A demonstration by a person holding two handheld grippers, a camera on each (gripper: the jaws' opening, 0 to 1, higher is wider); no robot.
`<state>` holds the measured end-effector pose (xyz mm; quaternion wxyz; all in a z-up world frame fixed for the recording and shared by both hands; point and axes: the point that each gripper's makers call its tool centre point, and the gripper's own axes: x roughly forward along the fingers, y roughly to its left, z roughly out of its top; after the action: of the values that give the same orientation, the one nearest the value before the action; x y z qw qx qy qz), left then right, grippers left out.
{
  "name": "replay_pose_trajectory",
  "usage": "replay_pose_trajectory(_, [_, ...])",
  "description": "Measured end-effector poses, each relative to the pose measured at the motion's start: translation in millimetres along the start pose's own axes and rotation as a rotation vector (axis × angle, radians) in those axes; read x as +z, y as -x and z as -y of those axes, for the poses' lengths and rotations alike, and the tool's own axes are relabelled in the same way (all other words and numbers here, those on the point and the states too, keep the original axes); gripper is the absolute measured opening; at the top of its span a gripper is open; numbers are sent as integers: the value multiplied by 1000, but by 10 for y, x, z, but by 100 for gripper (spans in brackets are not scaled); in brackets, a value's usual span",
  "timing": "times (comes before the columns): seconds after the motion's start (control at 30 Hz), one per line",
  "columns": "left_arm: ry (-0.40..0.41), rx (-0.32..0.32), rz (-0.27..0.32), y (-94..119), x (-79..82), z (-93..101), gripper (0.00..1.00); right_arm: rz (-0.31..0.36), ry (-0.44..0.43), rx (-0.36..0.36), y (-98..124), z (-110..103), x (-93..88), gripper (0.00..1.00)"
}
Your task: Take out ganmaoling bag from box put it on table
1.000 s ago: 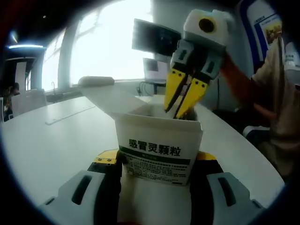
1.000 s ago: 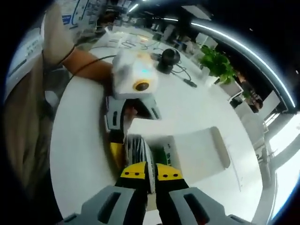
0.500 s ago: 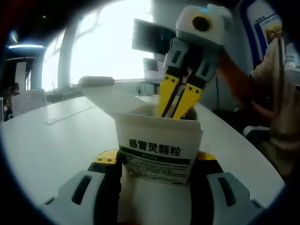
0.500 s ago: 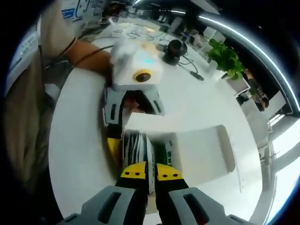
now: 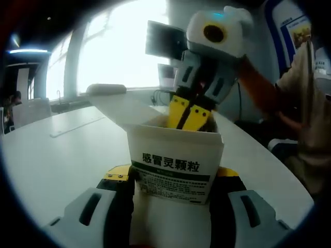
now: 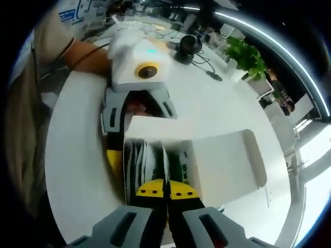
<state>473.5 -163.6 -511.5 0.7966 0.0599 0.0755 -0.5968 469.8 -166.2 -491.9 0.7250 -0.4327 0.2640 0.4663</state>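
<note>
A white ganmaoling box [image 5: 176,150] with a green label stands upright on the white table [image 5: 57,155], its top flap [image 5: 111,101] open. My left gripper [image 5: 173,178] is shut on the box's two sides. From above, my right gripper [image 5: 187,118] reaches down with its yellow fingertips inside the box mouth. In the right gripper view I look down into the open box [image 6: 155,126] at several upright ganmaoling bags [image 6: 147,160]. My right gripper [image 6: 166,188] has its tips pressed together on the top edge of one bag. The left gripper's yellow finger [image 6: 113,157] presses the box's side.
A person [image 5: 310,103] sits at the right of the table, holding both tools. A monitor [image 5: 165,41] stands behind the box. A black device with cables [image 6: 189,46] and a plant [image 6: 245,57] lie farther off. White chairs [image 5: 31,111] line the far side.
My right gripper has sunk lower into the box mouth and its fingertips have closed from a narrow V to touching. The box and left gripper have stayed still.
</note>
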Motion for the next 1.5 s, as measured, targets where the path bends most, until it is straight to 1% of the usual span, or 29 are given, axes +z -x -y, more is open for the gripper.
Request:
replay_pose_trajectory(0.1, [-1, 0, 0, 1, 0, -1, 50, 5, -3, -3, 31, 6, -1, 0])
replay_pose_trajectory(0.23, [0, 0, 0, 1, -1, -3, 50, 33, -14, -16, 107, 31, 41, 0])
replay_pose_trajectory(0.4, [0, 1, 0, 1, -2, -5, 50, 80, -60, -18, 199, 35, 80, 0])
replay_pose_trajectory(0.47, [1, 0, 0, -1, -1, -6, 50, 104, -98, -28, 236, 65, 90, 0])
replay_pose_trajectory(0.53, [1, 0, -1, -2, -2, -6, 50, 139, -158, -33, 276, 94, 105, 0])
replay_pose_trajectory(0.63, [1, 1, -1, -4, -1, -5, 50, 184, -216, -32, 337, 135, 109, 0])
replay_pose_trajectory(0.7, [1, 1, -1, -6, -1, -5, 50, 221, -282, -33, 380, 159, 109, 0])
replay_pose_trajectory(0.73, [0, 1, -1, -7, -1, -5, 50, 233, -289, -36, 396, 174, 112, 0])
replay_pose_trajectory(0.8, [1, 1, -2, -7, -2, -6, 50, 269, -341, -53, 452, 230, 113, 0])
replay_pose_trajectory(0.9, [1, 1, -2, -9, -2, -4, 50, 331, -392, -55, 555, 284, 139, 0])
replay_pose_trajectory(0.93, [0, 1, -2, -10, -1, -3, 50, 354, -412, -66, 594, 315, 148, 0])
replay_pose_trajectory(1.0, [0, 1, -2, -10, -2, -3, 50, 384, -435, -67, 665, 336, 154, 0])
replay_pose_trajectory(1.1, [0, 1, -2, -12, -1, -3, 50, 459, -513, -90, 800, 426, 176, 0])
replay_pose_trajectory(1.2, [0, 1, -2, -12, -1, -1, 50, 522, -586, -108, 910, 516, 158, 0])
replay_pose_trajectory(1.27, [0, 1, -2, -13, 0, 0, 50, 553, -631, -110, 967, 553, 125, 0])
replay_pose_trajectory(1.3, [0, 0, -2, -14, 0, 0, 50, 591, -682, -114, 1016, 597, 100, 0])
replay_pose_trajectory(1.37, [0, 0, -2, -15, 1, 1, 50, 636, -753, -118, 1078, 648, 40, 0])
replay_pose_trajectory(1.43, [0, 0, -2, -17, 2, 2, 50, 677, -852, -134, 1124, 713, -65, 0])
replay_pose_trajectory(1.5, [0, 0, -2, -17, 3, 3, 50, 694, -923, -160, 1135, 767, -195, 0])
